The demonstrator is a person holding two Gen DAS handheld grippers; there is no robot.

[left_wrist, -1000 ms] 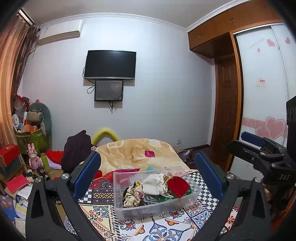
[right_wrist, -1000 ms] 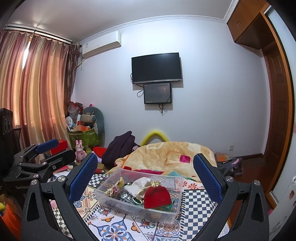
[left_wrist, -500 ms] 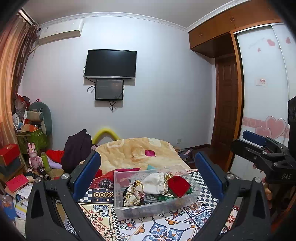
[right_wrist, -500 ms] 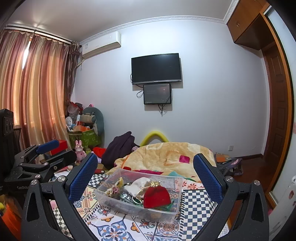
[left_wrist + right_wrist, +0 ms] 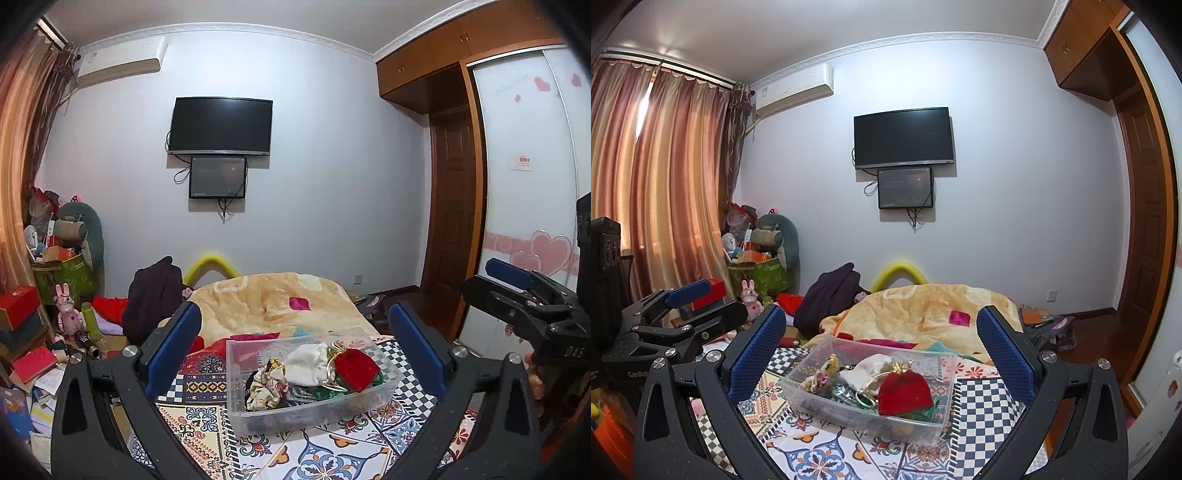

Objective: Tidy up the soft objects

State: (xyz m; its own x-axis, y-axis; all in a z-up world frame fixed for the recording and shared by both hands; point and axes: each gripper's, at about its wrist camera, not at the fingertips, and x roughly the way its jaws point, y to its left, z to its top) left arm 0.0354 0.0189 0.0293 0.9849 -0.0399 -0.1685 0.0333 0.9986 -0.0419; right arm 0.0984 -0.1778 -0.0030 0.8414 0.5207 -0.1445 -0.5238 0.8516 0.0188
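A clear plastic bin [image 5: 236,413] [image 5: 945,369] stands on a patterned cloth [image 5: 199,432] [image 5: 982,410]. Inside lie a red pouch [image 5: 356,365] [image 5: 905,393], a white pouch [image 5: 306,365] [image 5: 871,367], a floral scrunchie [image 5: 267,384] [image 5: 822,376] and green and dark fabric pieces. My left gripper [image 5: 295,332] is open and empty, held back from the bin. My right gripper [image 5: 881,334] is open and empty, also short of the bin. Each gripper shows at the edge of the other's view: the right one [image 5: 517,291], the left one [image 5: 683,310].
A bed with a yellow blanket [image 5: 273,299] [image 5: 923,314] lies behind the bin. Dark clothing [image 5: 151,295] and clutter with boxes and toys [image 5: 55,295] sit at the left. A wardrobe [image 5: 524,184] and a door [image 5: 448,221] stand right.
Both grippers stay open. The views have barely shifted; the right gripper has drifted slightly in the left wrist view.
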